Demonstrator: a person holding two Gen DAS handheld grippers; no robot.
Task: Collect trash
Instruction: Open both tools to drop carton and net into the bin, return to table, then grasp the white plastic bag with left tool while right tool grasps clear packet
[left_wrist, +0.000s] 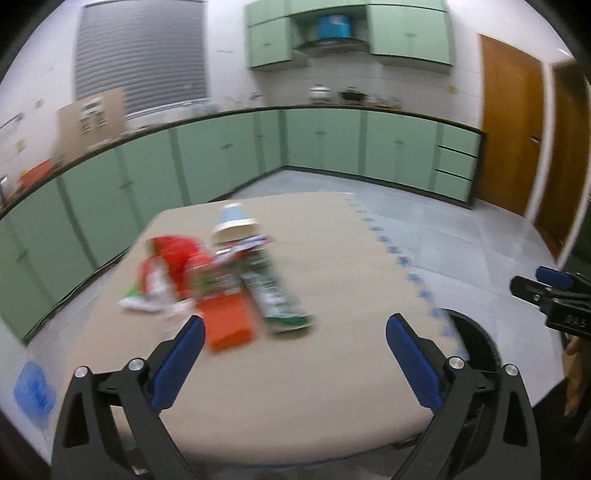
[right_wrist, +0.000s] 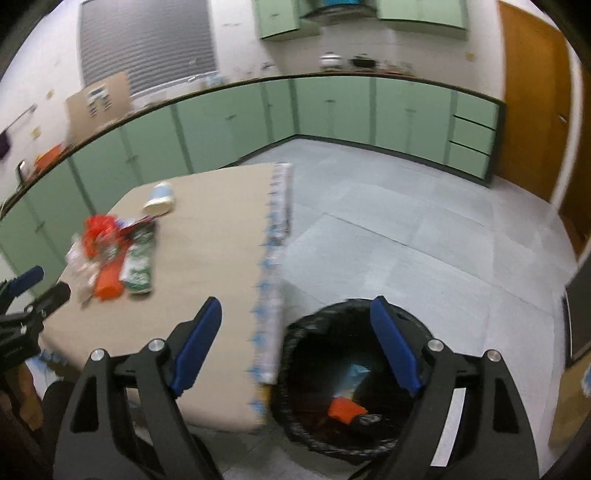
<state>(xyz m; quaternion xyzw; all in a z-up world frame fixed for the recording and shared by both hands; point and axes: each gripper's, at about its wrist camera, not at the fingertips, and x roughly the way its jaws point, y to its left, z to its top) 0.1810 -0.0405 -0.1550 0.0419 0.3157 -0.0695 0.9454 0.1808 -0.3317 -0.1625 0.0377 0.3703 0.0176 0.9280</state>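
Note:
A pile of trash lies on the beige table (left_wrist: 332, 280): an orange carton (left_wrist: 227, 321), a green wrapper (left_wrist: 275, 295), red packaging (left_wrist: 171, 254) and a tipped paper cup (left_wrist: 232, 221). My left gripper (left_wrist: 295, 332) is open and empty, just short of the pile. My right gripper (right_wrist: 295, 325) is open and empty above the black-lined bin (right_wrist: 314, 424), which stands by the table's right edge and holds an orange piece (right_wrist: 347, 408) and a blue-white scrap (right_wrist: 356, 374). The pile (right_wrist: 114, 254) also shows in the right wrist view.
Green cabinets (left_wrist: 321, 144) line the far walls, with a wooden door (left_wrist: 511, 129) at the right. The tablecloth's fringed edge (right_wrist: 271, 277) hangs next to the bin. The right gripper shows at the left view's edge (left_wrist: 550, 295). Grey tiled floor (right_wrist: 424, 229) spreads to the right.

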